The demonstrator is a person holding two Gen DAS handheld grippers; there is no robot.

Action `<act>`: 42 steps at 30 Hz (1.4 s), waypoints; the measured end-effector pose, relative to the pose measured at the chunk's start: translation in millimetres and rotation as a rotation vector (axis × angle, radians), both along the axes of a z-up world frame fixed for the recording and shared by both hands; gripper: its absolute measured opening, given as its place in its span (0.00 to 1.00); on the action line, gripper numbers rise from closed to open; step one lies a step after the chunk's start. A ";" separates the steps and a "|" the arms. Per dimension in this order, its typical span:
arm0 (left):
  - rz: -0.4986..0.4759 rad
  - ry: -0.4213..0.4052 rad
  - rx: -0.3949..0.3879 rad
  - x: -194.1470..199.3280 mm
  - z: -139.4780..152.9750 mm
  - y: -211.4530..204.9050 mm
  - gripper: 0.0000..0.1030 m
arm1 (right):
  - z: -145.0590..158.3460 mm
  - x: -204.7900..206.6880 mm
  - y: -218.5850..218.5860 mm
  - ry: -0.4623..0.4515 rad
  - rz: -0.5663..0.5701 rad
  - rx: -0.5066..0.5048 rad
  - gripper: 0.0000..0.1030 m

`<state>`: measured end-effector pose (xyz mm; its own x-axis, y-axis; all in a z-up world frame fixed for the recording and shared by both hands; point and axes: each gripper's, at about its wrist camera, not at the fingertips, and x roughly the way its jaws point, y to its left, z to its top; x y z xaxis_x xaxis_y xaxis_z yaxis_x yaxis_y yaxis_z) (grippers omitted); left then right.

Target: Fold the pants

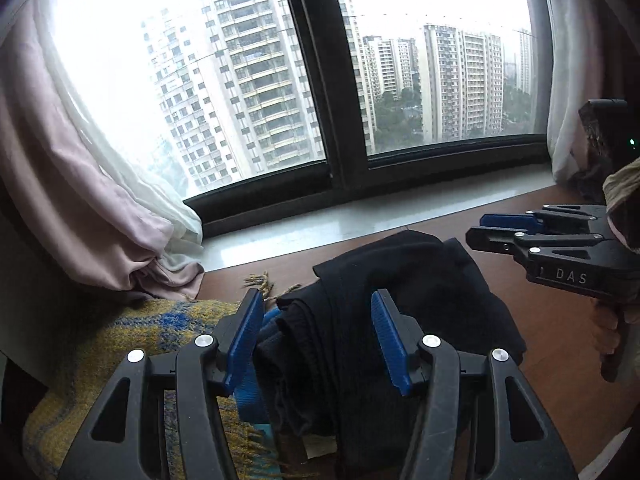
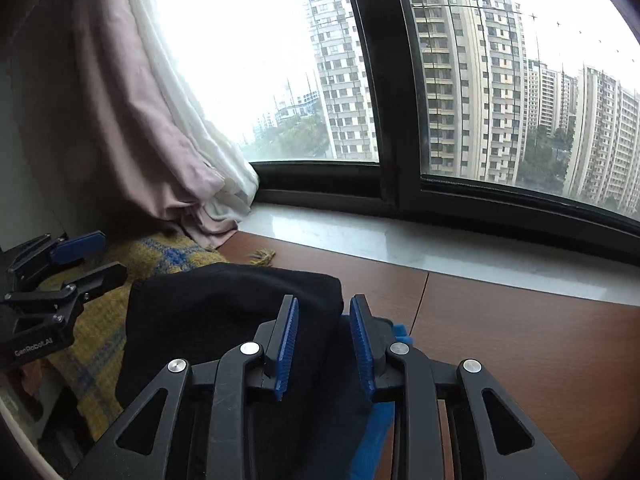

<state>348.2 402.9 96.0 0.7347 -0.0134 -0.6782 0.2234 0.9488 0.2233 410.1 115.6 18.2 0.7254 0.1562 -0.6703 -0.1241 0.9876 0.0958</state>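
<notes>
The left gripper (image 1: 318, 344) hangs just above the near edge of the black pants (image 1: 400, 300), its jaws spread apart and released, with nothing pressed between the blue pads (image 1: 244, 344). The right gripper (image 2: 324, 346) also hovers over the pants (image 2: 224, 312), its 2 jaws set narrowly apart; dark cloth lies behind the gap, but the pads (image 2: 362, 344) do not pinch it. The pants sit bunched in a loose heap on the brown table (image 2: 520, 340), partly covering something blue (image 2: 382, 424) at their near edge. Just left of the pants, a yellow and blue fringed blanket (image 1: 120, 336) lies on the table, touching the heap. Right of the pants, in the left wrist view, a hand (image 1: 610, 336) holds the right gripper (image 1: 486, 228). Beyond the pants runs a pale sill (image 2: 400, 240). Left of the pants and farther back, pink and white curtains (image 1: 88, 200) hang bunched. Behind the sill stands a dark-framed window (image 1: 316, 92) with tall apartment towers (image 1: 256, 72) outside.
</notes>
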 end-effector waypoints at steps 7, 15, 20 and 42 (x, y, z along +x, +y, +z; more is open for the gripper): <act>-0.002 0.092 0.002 16.8 -44.9 0.5 0.53 | -31.3 -7.3 14.0 0.051 0.115 0.048 0.28; 0.072 0.131 -0.078 20.9 -51.8 24.9 0.54 | -69.6 7.5 -6.6 0.166 0.026 0.043 0.28; 0.116 0.117 -0.122 6.6 -45.8 29.2 0.54 | -60.0 -6.9 -17.4 0.149 -0.100 -0.030 0.28; 0.140 -0.206 -0.145 -175.2 18.8 -47.7 1.00 | 39.1 -224.9 -14.4 -0.211 -0.263 -0.102 0.88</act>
